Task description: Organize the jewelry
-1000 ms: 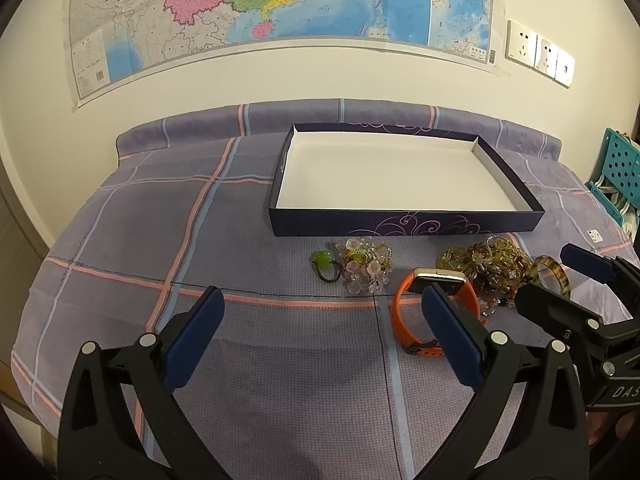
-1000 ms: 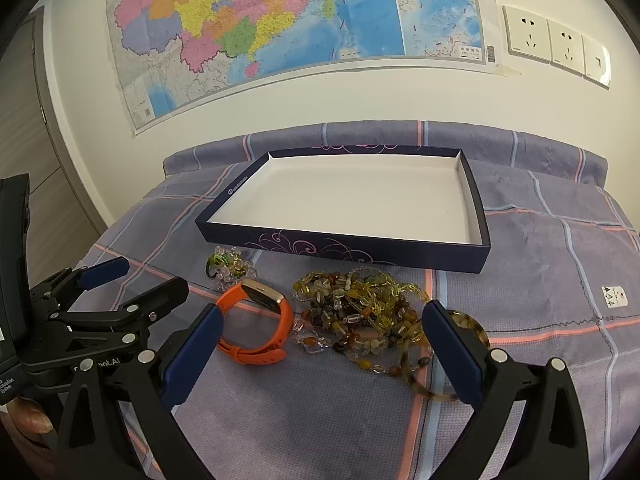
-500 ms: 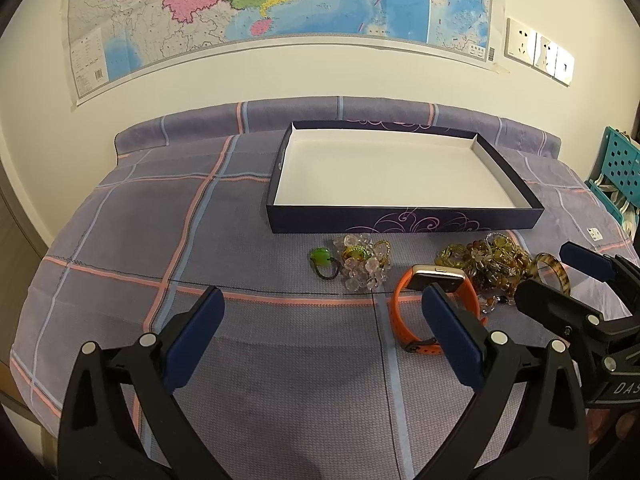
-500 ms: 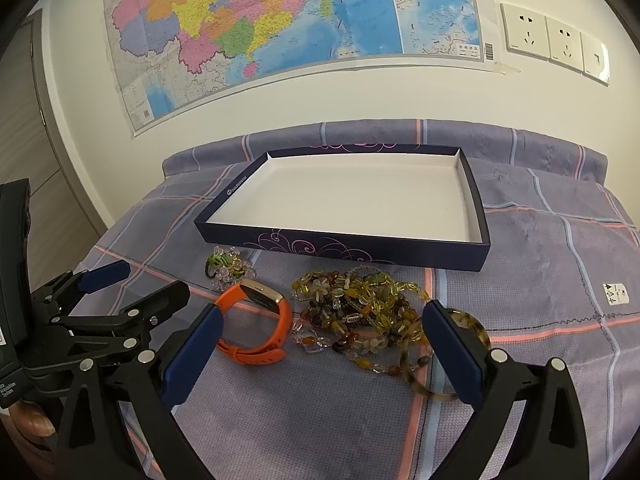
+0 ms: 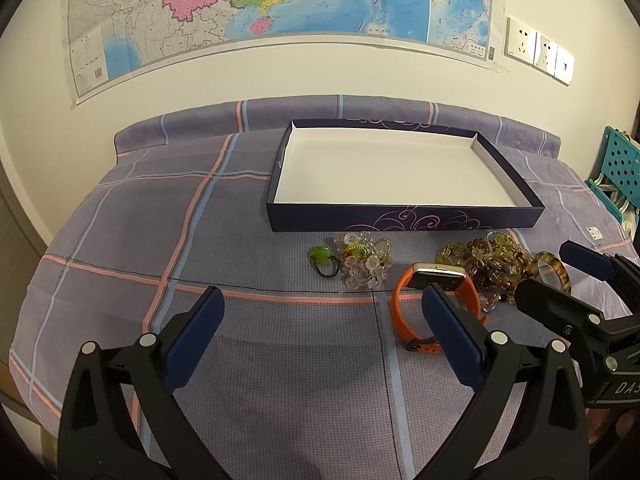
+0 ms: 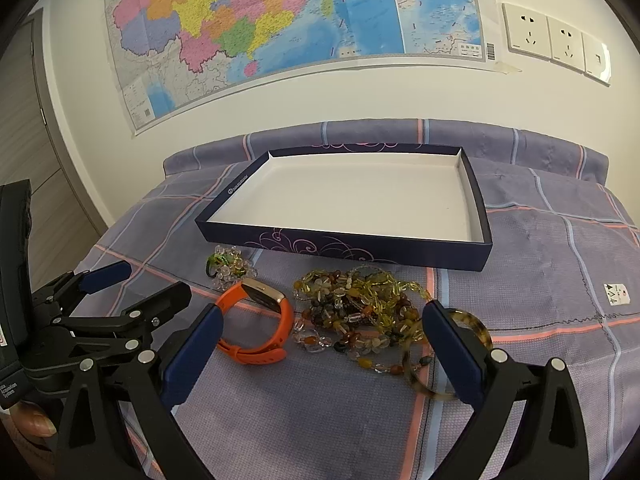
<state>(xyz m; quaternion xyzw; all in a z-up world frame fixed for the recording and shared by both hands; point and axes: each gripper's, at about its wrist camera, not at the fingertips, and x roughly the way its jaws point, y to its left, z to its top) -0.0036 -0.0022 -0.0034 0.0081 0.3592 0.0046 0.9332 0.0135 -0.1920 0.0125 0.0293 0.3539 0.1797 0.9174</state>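
Tangled amber and clear bead necklaces (image 6: pixel 360 312) lie on plaid purple bedspread (image 6: pixel 540 280), beside orange-strapped watch (image 6: pixel 256 328), before shallow navy box (image 6: pixel 344 244). Left gripper (image 5: pixel 320 336) and right gripper (image 6: pixel 320 344) spread apart, holding nothing.

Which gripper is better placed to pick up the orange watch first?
Probably left: the left gripper is open, with the orange watch just beyond its right finger. The right gripper faces the beads.

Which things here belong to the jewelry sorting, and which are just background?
Job:
box
orange watch
amber bead necklaces
tortoiseshell bangle
clear bead bracelet
green hair tie

Background:
wall map
sockets
teal basket
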